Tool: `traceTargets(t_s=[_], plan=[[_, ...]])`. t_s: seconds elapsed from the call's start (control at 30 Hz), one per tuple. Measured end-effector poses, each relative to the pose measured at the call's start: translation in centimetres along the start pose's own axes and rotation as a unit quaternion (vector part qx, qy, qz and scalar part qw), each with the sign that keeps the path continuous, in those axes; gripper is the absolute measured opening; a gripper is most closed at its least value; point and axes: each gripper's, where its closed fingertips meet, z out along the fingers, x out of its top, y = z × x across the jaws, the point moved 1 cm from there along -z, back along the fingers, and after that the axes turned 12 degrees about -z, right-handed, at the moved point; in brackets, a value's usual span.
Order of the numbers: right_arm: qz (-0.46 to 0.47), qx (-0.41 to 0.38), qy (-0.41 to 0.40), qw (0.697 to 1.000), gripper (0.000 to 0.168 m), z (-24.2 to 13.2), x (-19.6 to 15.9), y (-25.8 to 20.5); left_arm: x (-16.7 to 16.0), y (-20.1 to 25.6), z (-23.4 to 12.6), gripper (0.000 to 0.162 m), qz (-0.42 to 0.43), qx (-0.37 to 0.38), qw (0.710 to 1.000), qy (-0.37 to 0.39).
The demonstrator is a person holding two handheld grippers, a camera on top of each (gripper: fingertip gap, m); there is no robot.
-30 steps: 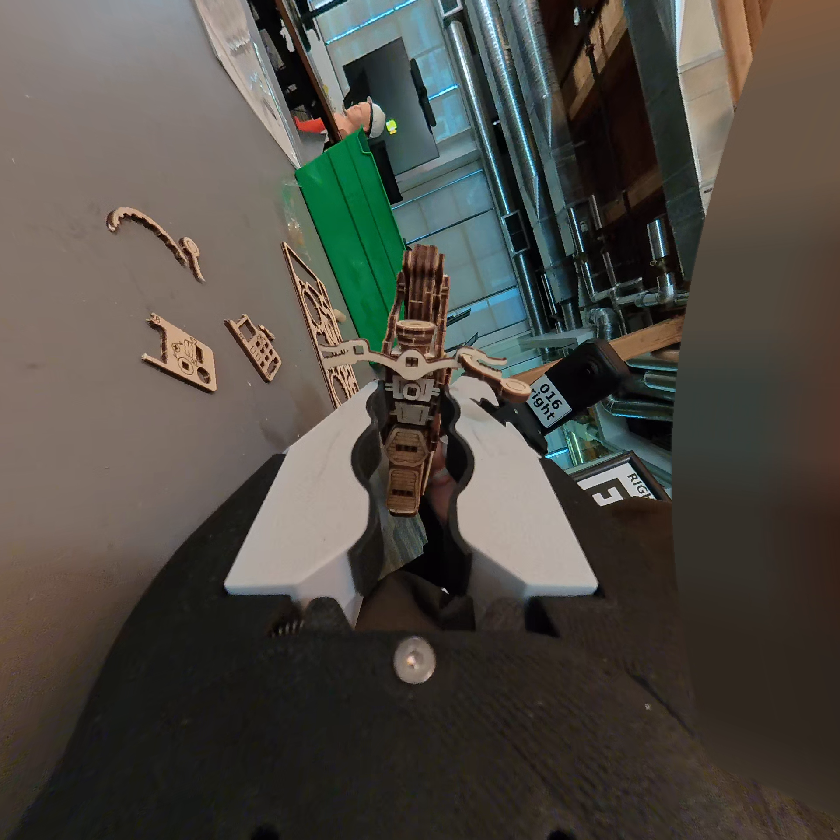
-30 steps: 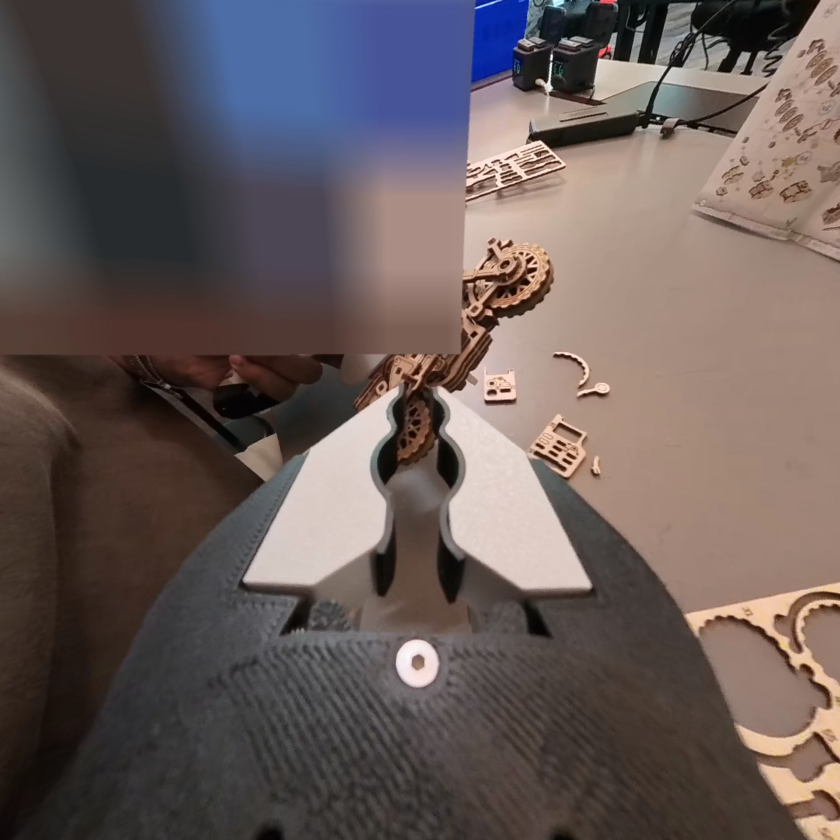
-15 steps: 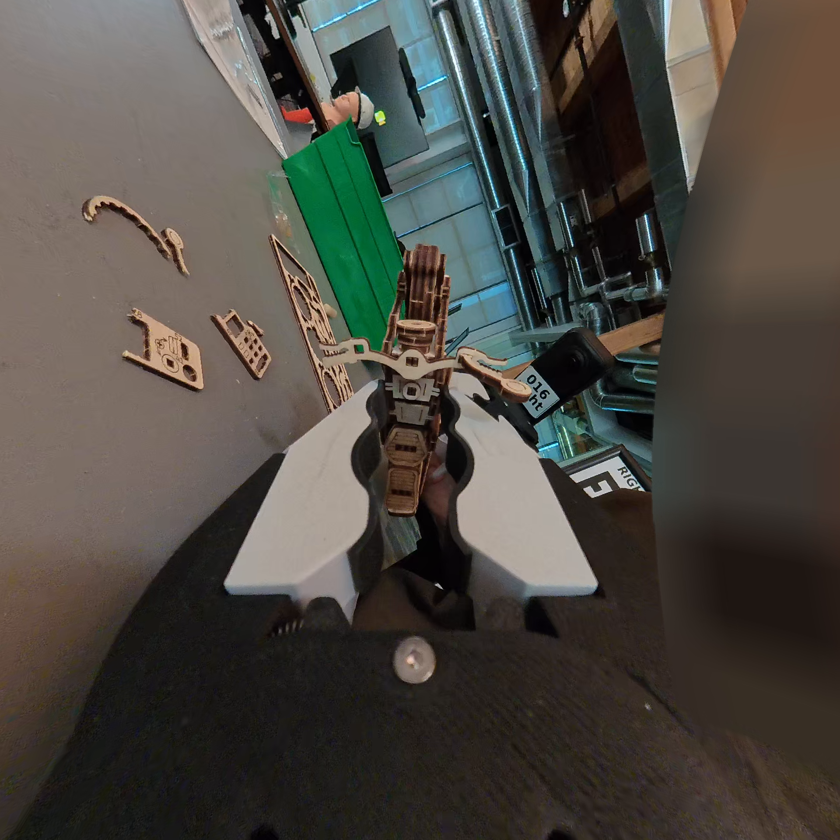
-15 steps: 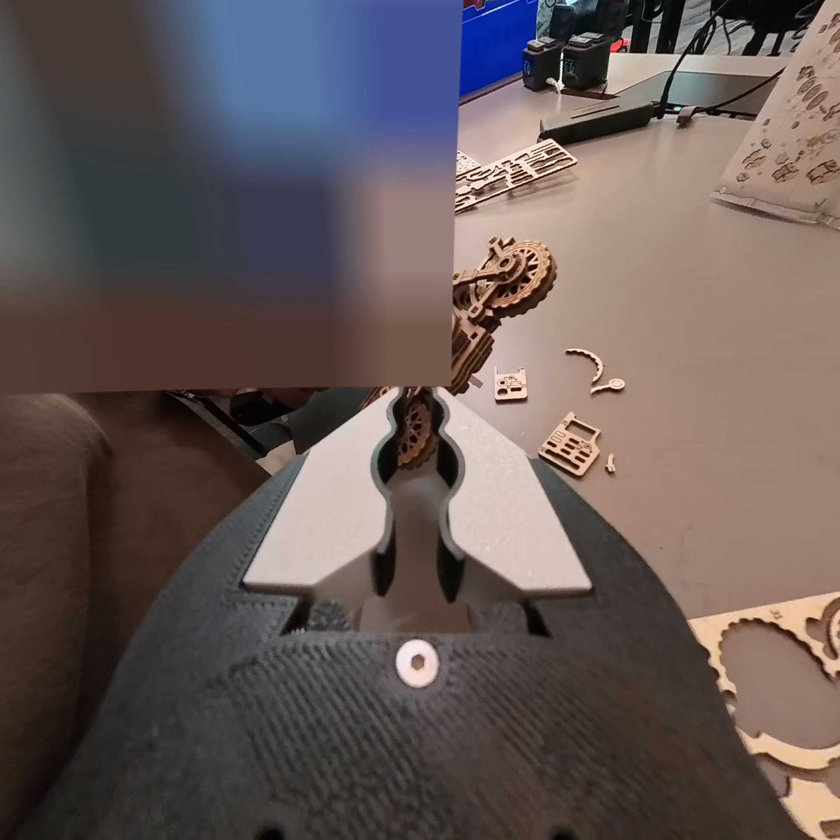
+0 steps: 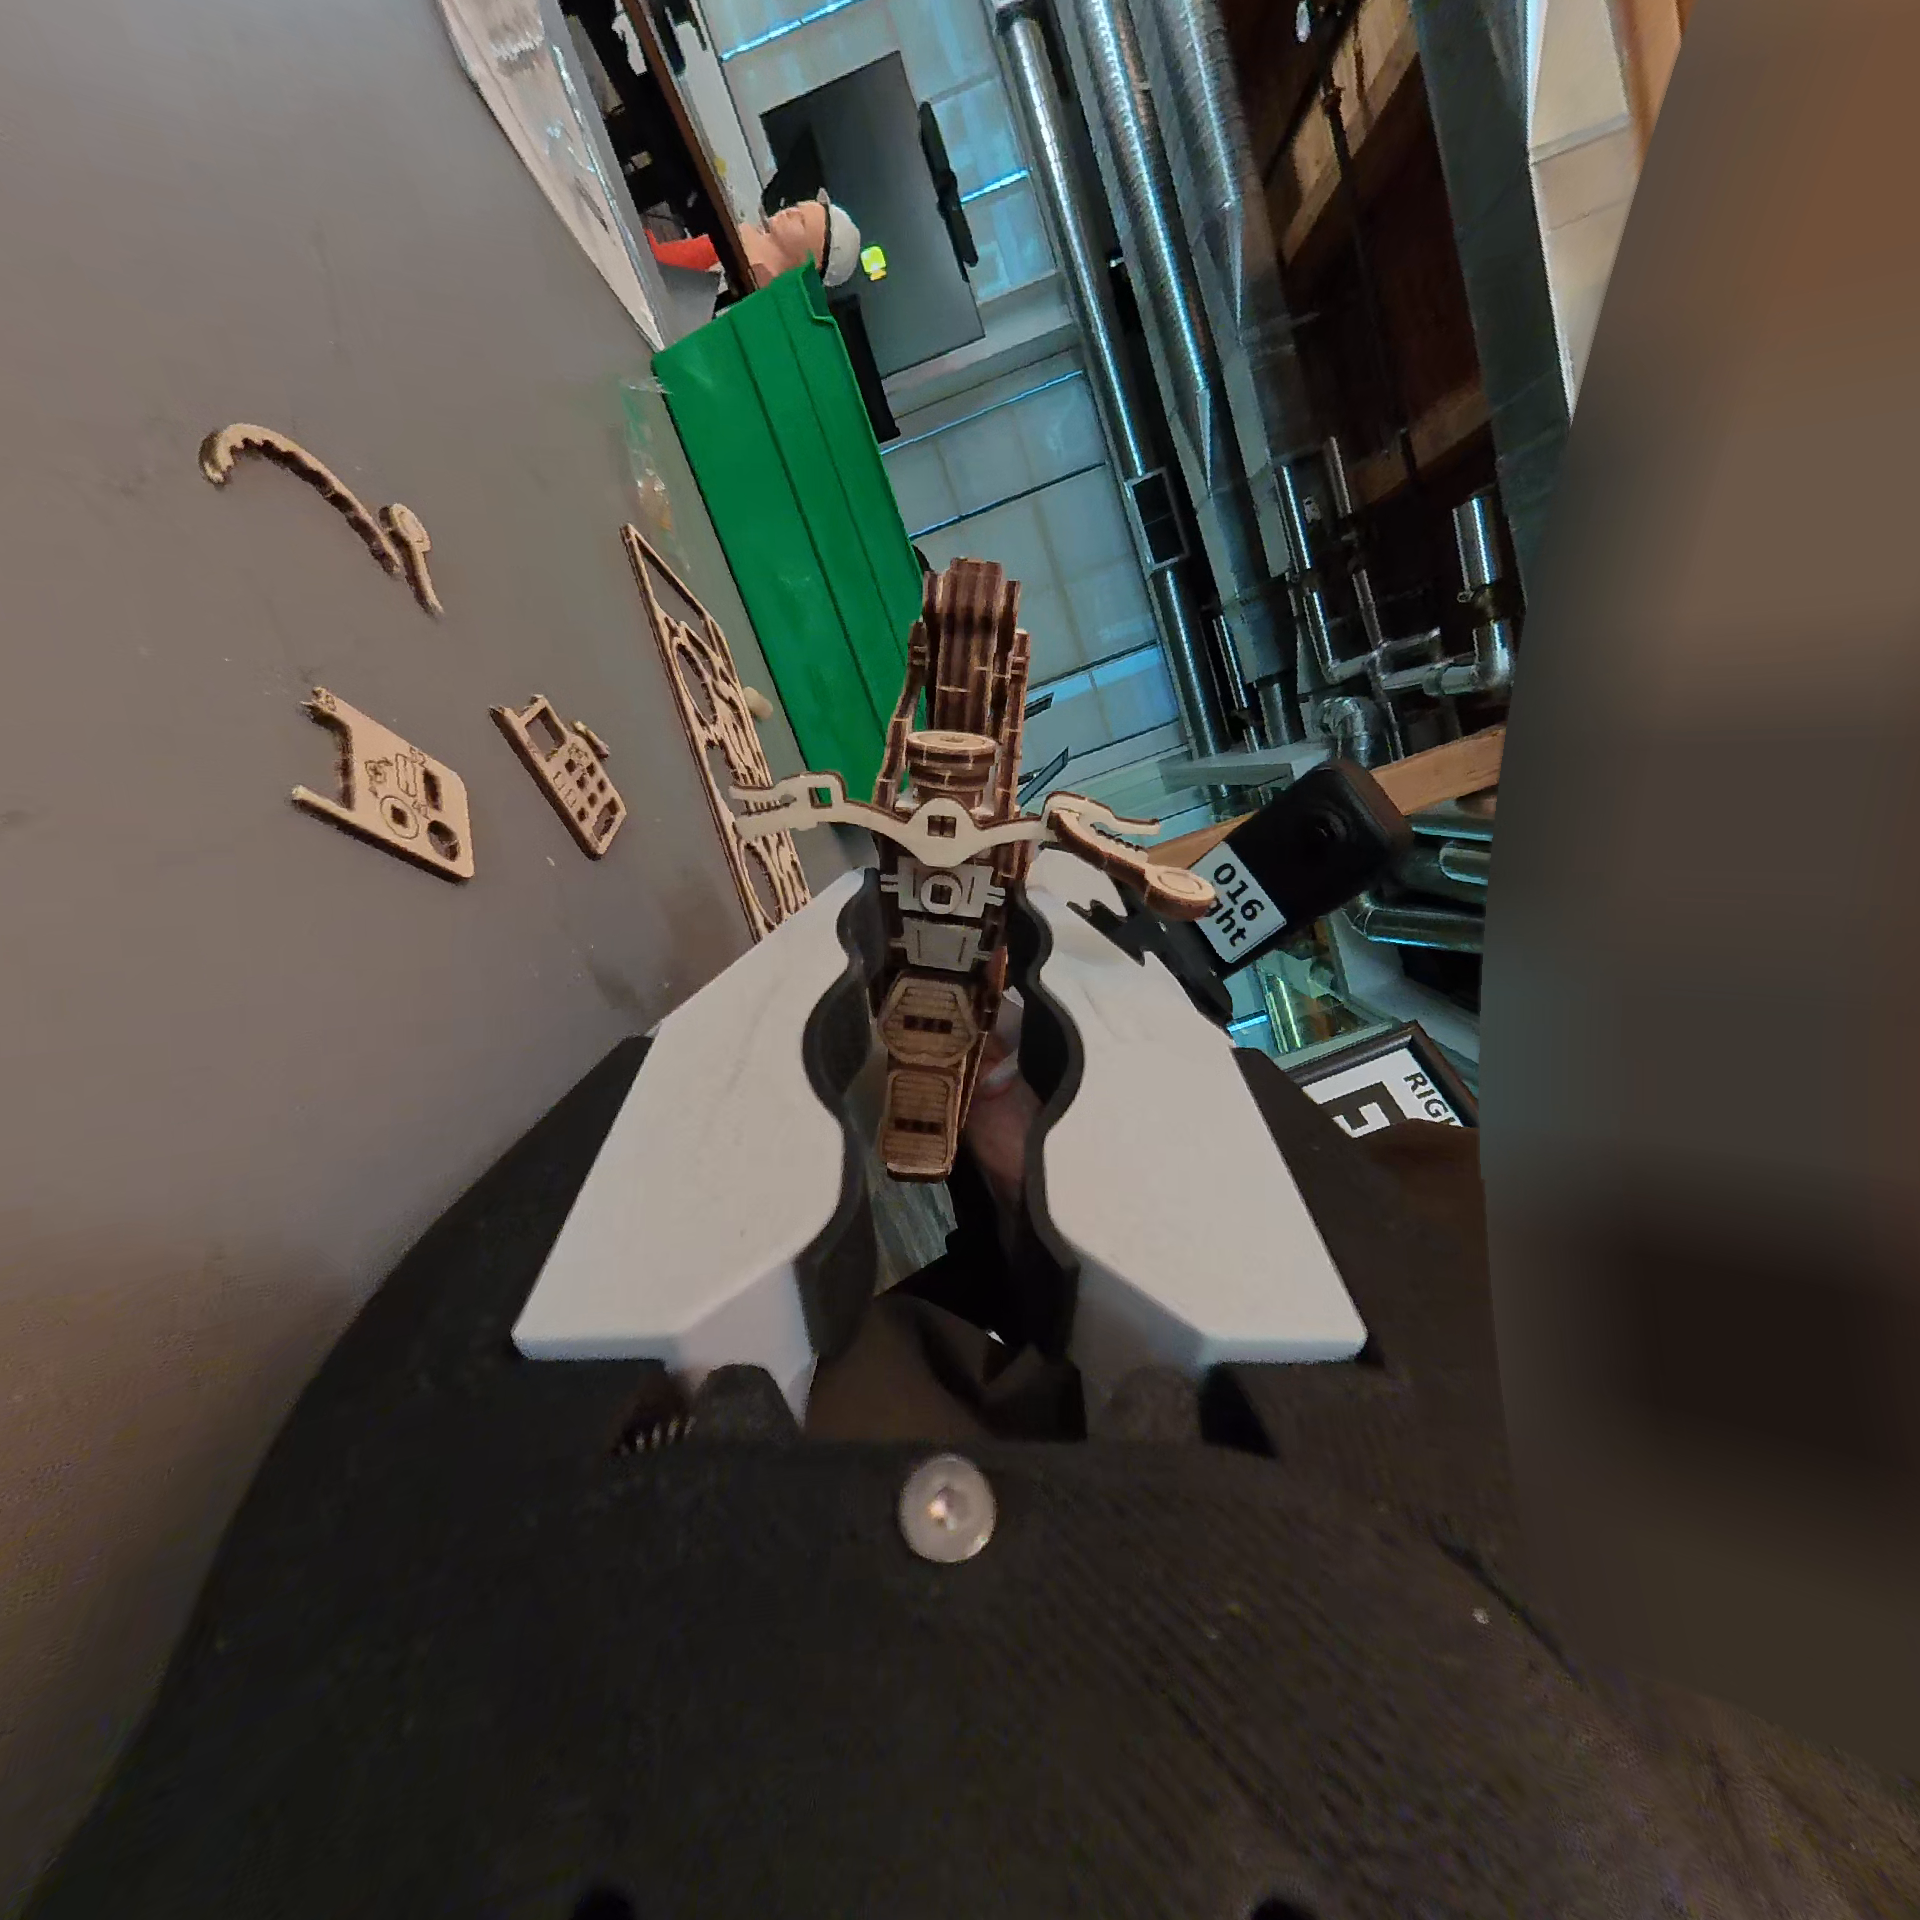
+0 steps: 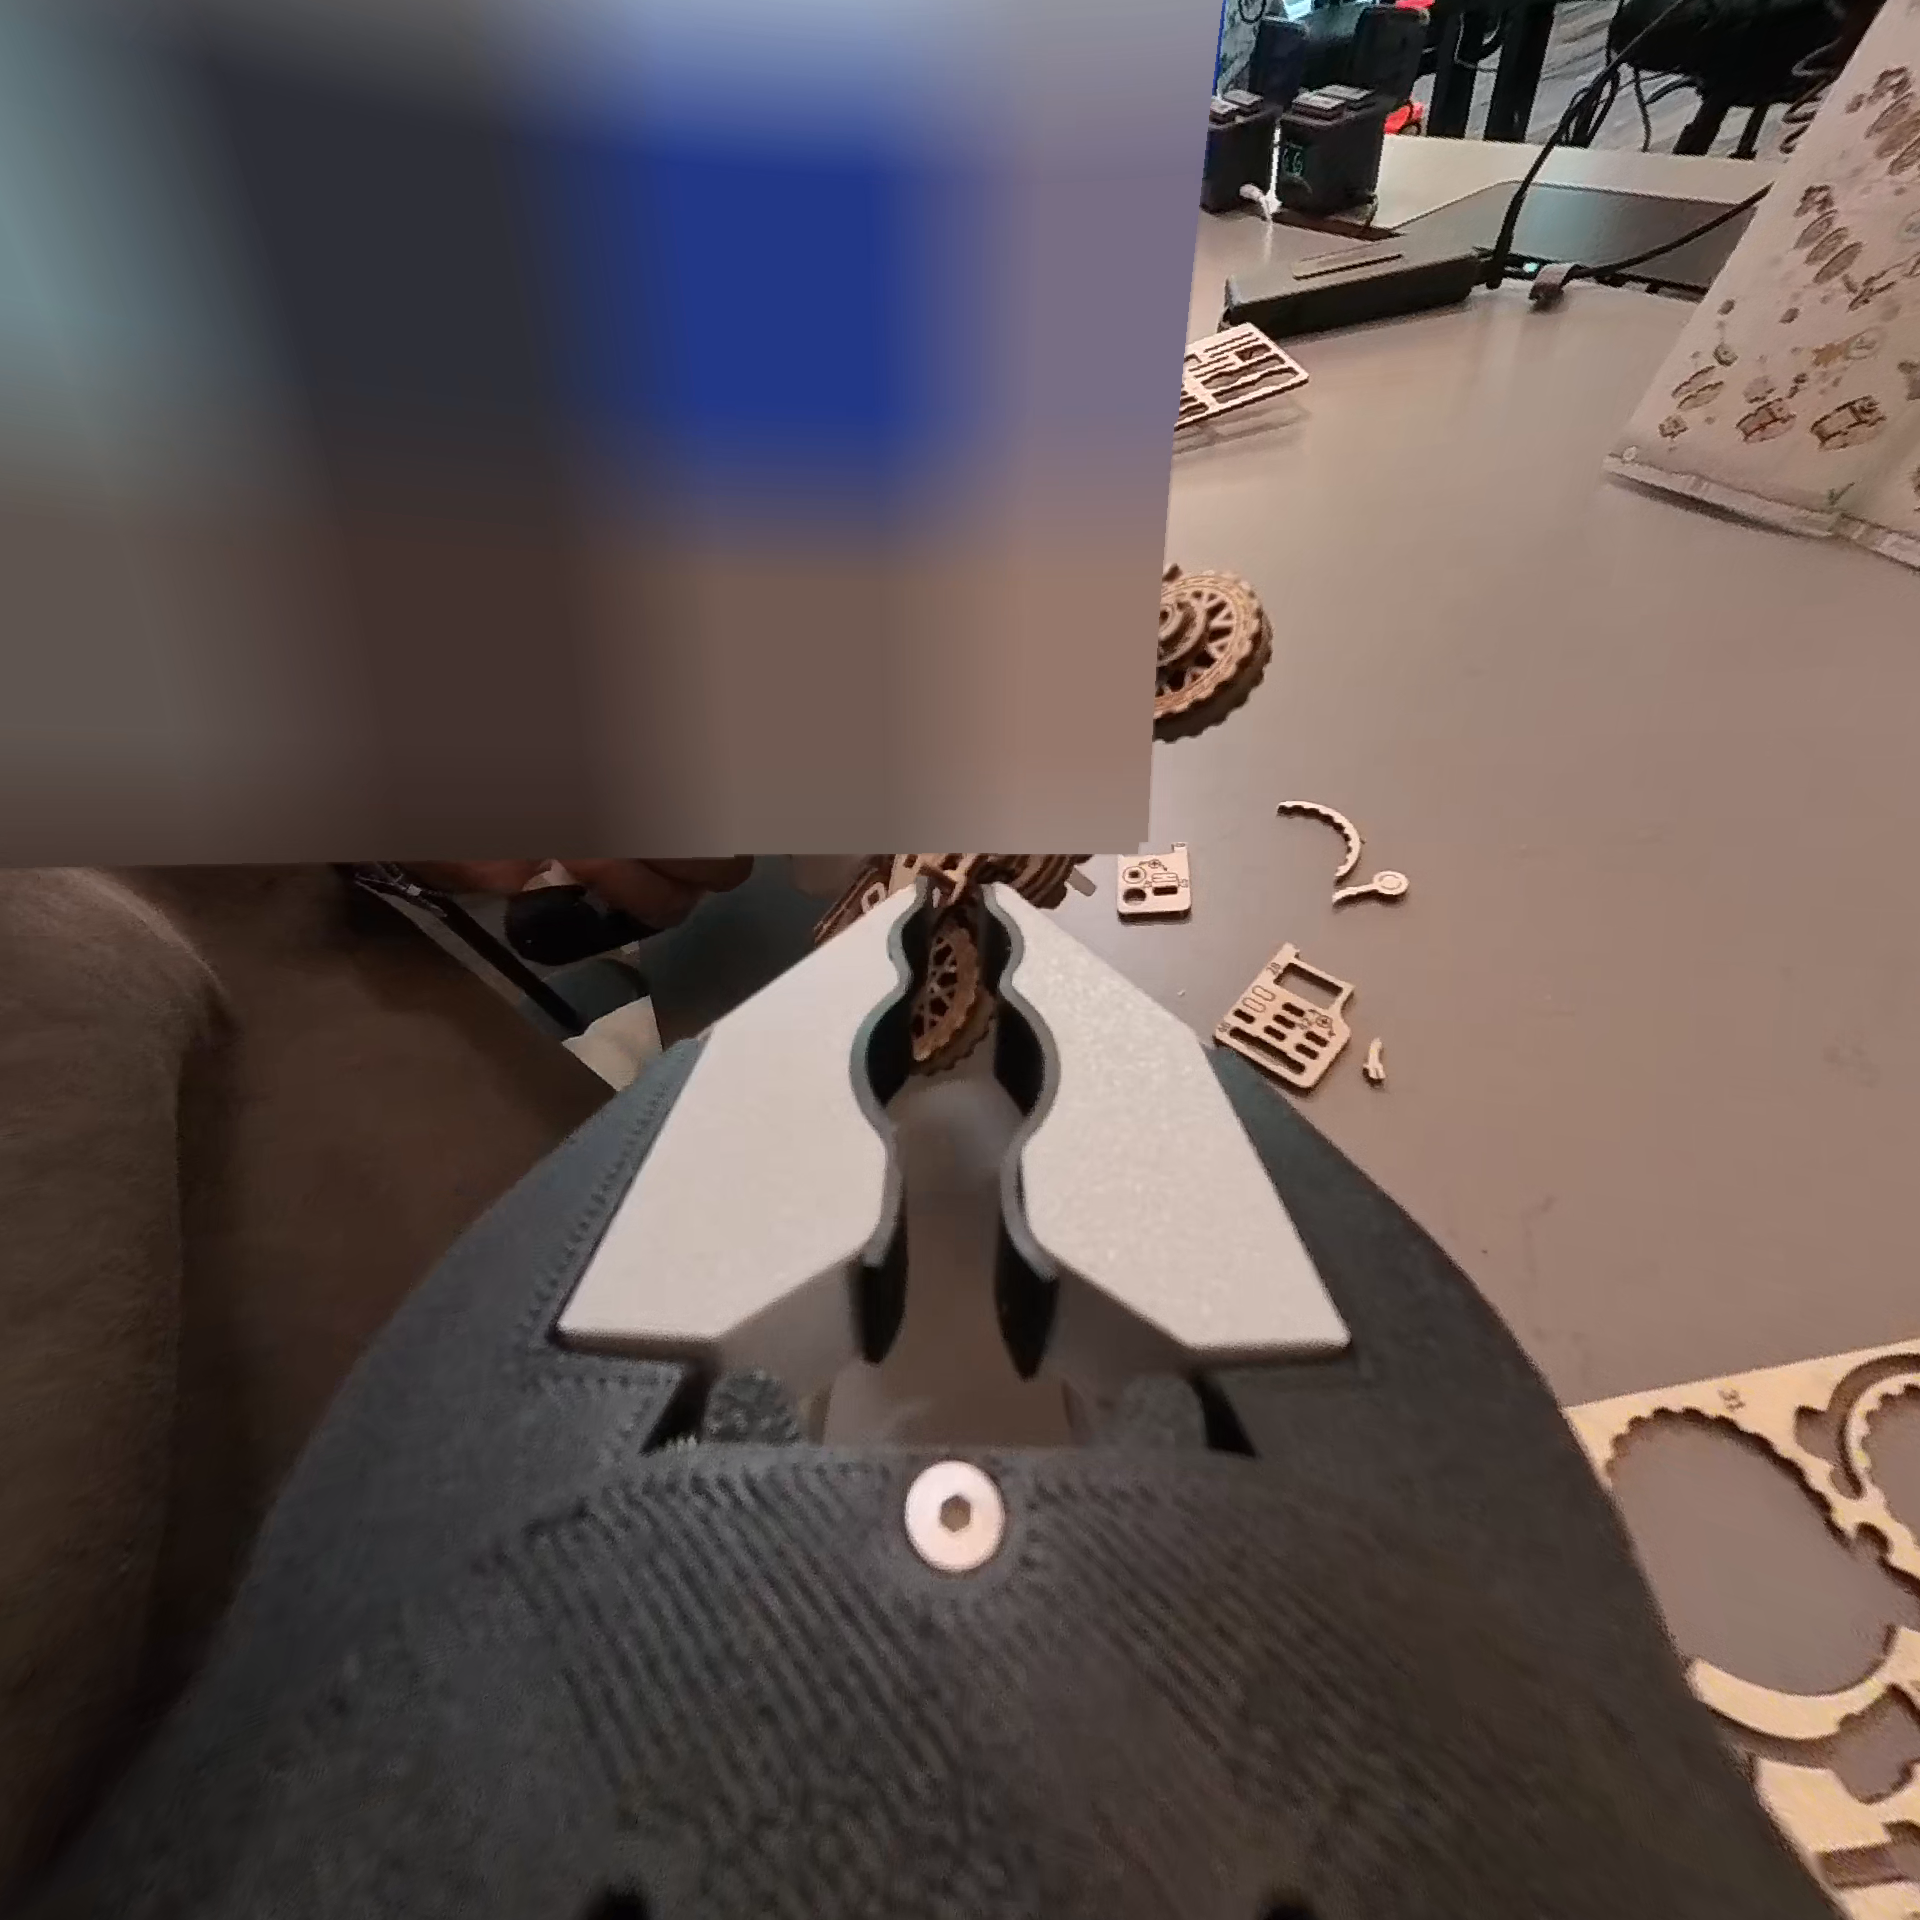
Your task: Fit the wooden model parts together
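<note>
Wooden motorcycle model point(image 5: 940, 935) sits clamped between my left claw's point(image 5: 940, 914) fingers, nose-on to the left camera, lifted clear of the grey table point(image 5: 208, 987). I judge that grip is there to steady the body while the other end gets worked. Handlebar point(image 5: 940, 821) runs 9-to-3 across the top, so it looks already fitted.

My right claw point(image 6: 951, 914) is closed on a spoked wheel point(image 6: 945, 997) at the model's near end. Its tips are nearly together with the wheel rim pinched between them. Best guess: I'm pressing or aligning that wheel into the frame, two-handed for counter-force. Whether it is seated, I can't tell; the joint is hidden behind the fingertips and a blurred patch.

Second wheel point(image 6: 1210, 655) shows at 1 o'clock of the right claw, at the model's far end. So two wheels visible.

Loose parts on the table, right view, counted:
- one square plate point(image 6: 1153, 883), 2 o'clock, near
- one toothed arc point(image 6: 1325, 831), 2 o'clock
- one small round-headed pin piece point(image 6: 1371, 886), just below the arc
- one grid-cut plate point(image 6: 1288, 1029), 3 o'clock
- one tiny sliver point(image 6: 1374, 1060), just beside the grid plate

Those five lie apart, presumably staged for later steps.

Punched-out sheets: one point(image 6: 1766, 1558) at 4 o'clock, one point(image 6: 1236, 374) at 1 o'clock, far. Instruction sheet point(image 6: 1818, 312) at 2 o'clock. Green bin point(image 5: 779, 520) at 11 o'clock in the left view.
</note>
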Motion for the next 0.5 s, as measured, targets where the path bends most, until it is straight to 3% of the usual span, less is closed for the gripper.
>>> traceTargets(t_s=[0.5], plan=[[-0.004,-0.004,-0.004,1.0,0.01,0.18,-0.25,0.11,0.35,-0.83,-0.38,0.021,-0.026,0.015,0.999,0.011]])
